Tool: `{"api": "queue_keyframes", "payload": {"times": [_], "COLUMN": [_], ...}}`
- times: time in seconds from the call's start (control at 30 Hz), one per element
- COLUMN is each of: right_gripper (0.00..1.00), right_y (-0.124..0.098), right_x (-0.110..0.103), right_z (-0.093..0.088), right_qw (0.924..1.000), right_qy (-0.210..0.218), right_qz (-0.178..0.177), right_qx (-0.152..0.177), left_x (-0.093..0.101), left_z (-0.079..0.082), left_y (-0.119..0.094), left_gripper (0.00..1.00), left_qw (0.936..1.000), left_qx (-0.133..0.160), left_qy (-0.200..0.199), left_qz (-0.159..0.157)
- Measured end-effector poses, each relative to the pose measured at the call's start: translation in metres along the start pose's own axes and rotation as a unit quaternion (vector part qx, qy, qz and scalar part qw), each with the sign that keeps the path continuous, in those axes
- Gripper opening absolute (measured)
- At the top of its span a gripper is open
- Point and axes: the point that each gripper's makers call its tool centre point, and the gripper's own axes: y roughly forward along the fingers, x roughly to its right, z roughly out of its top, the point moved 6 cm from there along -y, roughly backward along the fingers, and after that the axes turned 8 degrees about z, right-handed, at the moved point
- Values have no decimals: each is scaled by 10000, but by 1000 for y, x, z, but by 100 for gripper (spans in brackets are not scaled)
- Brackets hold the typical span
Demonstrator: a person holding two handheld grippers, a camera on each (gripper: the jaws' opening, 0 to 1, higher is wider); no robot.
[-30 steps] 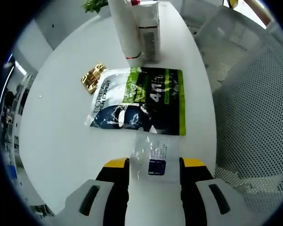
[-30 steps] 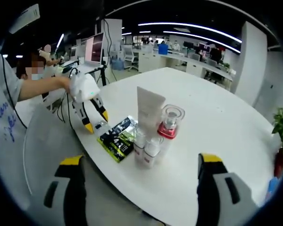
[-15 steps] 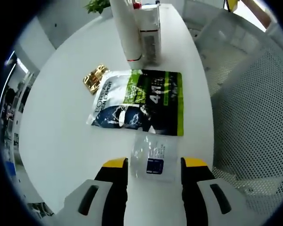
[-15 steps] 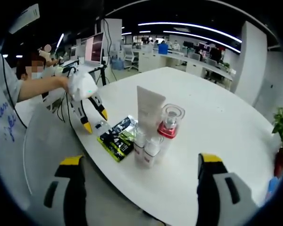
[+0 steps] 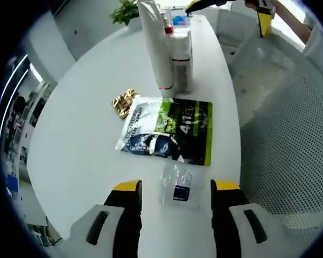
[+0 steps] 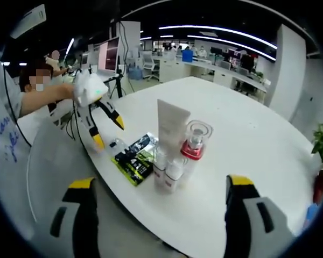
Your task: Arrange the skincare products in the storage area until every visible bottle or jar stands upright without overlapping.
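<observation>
Both the left claw (image 5: 175, 188) and right claw (image 6: 159, 185) gape wide, gripping nothing.

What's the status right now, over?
Both grippers open, empty. Left gripper above small clear sachet. Dark sachet lies flat; white tube stands upright.

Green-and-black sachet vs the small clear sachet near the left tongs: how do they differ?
The green-and-black sachet is clearly larger and opaque, printed in green, black and white; the small clear sachet is see-through with a small blue label. The green-and-black sachet lies nearer the upright white tube; the small clear sachet lies in line with the gap of the open left tongs. Both lie flat on the white table, side by side, apparently without overlap.
</observation>
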Motion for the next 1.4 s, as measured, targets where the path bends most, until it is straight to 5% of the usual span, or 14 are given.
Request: {"api": "queue_keyframes", "payload": {"times": [0.77,1.07,1.4], "right_gripper": [100,100,100], "right_y": [-1,2,3], "right_x": [6,7,10], "right_z": [-1,-2,-3], "right_qw": [10000,10000,9999], "right_qy": [26,63,80], "right_qz": [-68,-60,-82], "right_qx": [-31,-28,-52], "left_x": [6,7,7], "left_z": [13,22,37], "left_y": [-41,-57,-73], "left_gripper": [67,74,80], "left_qw": [9908,9803,9564], "left_qx": [933,1384,2158], "left_qy": [-876,-1216,-1763], "left_qz": [440,715,870]}}
